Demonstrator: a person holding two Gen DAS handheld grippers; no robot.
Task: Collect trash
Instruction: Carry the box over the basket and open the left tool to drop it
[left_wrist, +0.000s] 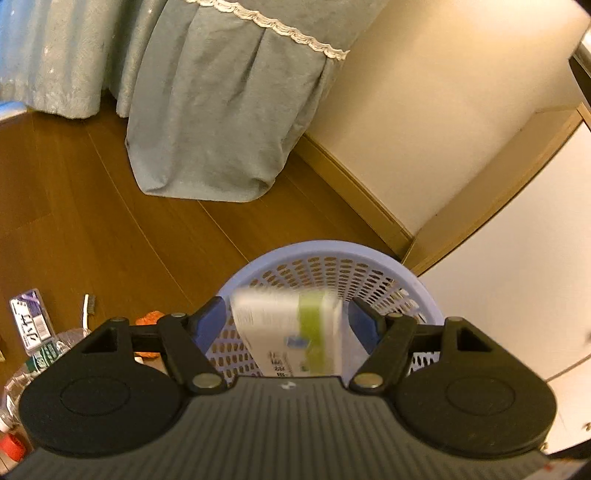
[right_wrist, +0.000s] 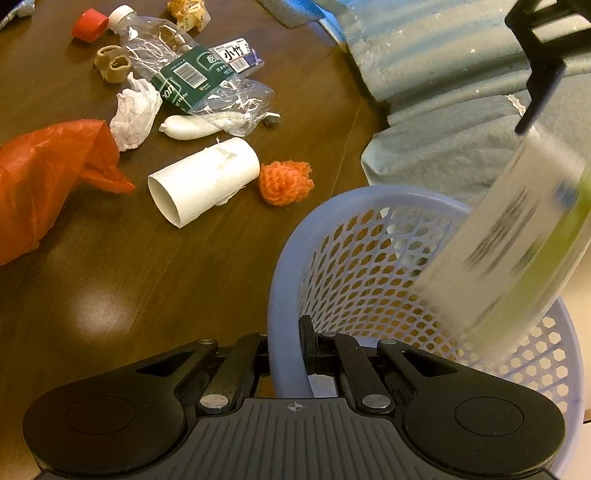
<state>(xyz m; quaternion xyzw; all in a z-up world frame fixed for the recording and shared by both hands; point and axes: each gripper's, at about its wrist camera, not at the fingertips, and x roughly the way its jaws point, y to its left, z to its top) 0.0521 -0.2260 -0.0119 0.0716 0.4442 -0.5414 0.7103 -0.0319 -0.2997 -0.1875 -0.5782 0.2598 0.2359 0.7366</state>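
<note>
Your wide-open left claw (left_wrist: 286, 325) has the blurred carton (left_wrist: 291, 332) dropping into the basket (right_wrist: 291, 258), whose rim your closed right claw (right_wrist: 286, 354) pinches; bottle (right_wrist: 184, 74), tube (right_wrist: 203, 181) and wrappers remain on the floor at far left.

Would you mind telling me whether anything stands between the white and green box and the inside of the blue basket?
Nothing visible does. The box is blurred, between the open left gripper fingers, directly over the open mouth of the basket. The right gripper is shut on the near rim, away from the box's path.
</note>
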